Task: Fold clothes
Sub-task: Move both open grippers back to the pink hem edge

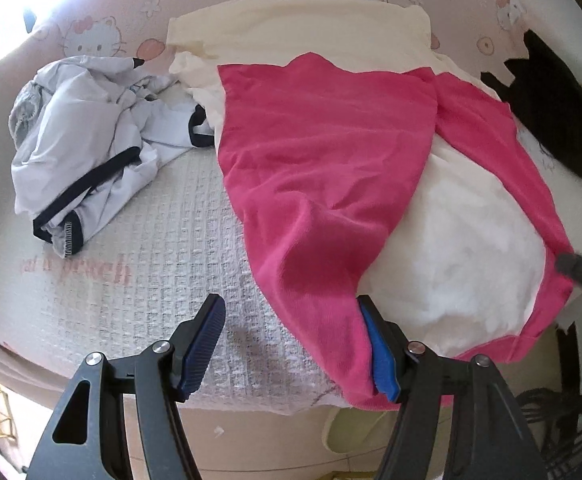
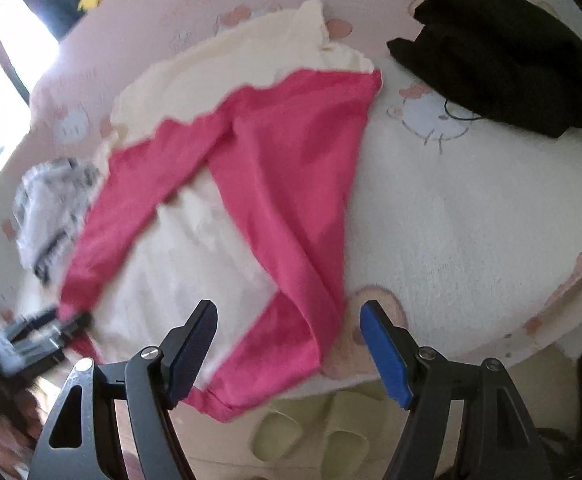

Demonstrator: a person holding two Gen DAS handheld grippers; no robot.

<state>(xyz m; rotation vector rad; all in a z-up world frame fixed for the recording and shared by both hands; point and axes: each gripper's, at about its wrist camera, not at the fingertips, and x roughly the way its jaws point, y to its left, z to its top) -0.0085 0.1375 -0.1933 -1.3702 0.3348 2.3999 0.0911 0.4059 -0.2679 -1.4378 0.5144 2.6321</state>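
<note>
The near left of the bed [image 1: 163, 240] lies bare between the crumpled white garment [image 1: 87, 152] and the pink garment [image 1: 323, 184], leaving a lane there. The pink garment hangs over the near edge, blocking the middle. To its right, open sheet [image 2: 471, 220] runs back to the black clothes [image 2: 503, 48]; slippers [image 2: 315, 428] sit on the floor below
</note>
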